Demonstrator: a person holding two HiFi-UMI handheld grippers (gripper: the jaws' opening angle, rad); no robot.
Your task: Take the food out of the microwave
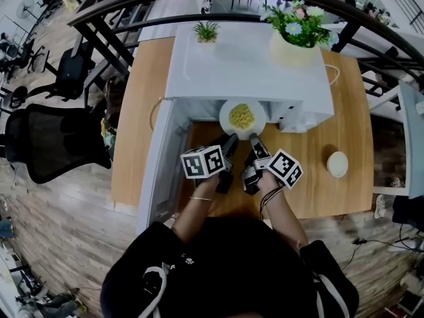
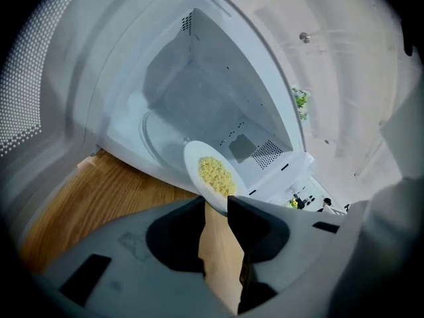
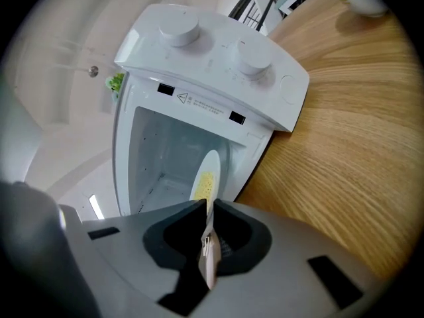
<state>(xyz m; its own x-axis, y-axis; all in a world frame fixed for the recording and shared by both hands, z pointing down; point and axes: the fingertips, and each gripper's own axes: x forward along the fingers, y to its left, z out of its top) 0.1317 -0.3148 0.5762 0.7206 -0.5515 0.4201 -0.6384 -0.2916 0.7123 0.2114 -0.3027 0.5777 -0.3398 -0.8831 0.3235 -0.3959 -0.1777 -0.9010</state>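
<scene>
- Now the white plate [image 1: 225, 118] of yellow food [image 1: 242, 116] sits at the mouth of the microwave [image 1: 245, 65], whose door [image 1: 159, 164] hangs open at the left.
- Left gripper [image 2: 215, 204] is clamped on the plate's near rim.
- Right gripper [image 3: 207, 207] pinches the same rim just to the right.
- Microwave stands on a wooden table [image 1: 139, 111].

1 microwave [image 1: 245, 71], 1 plate of food [image 1: 242, 117], 2 grippers [image 1: 230, 141] [image 1: 254, 139], 2 potted plants [image 1: 207, 32] [image 1: 296, 40], 1 white dish [image 1: 337, 164], 2 office chairs [image 1: 56, 141] [image 1: 69, 73]
</scene>
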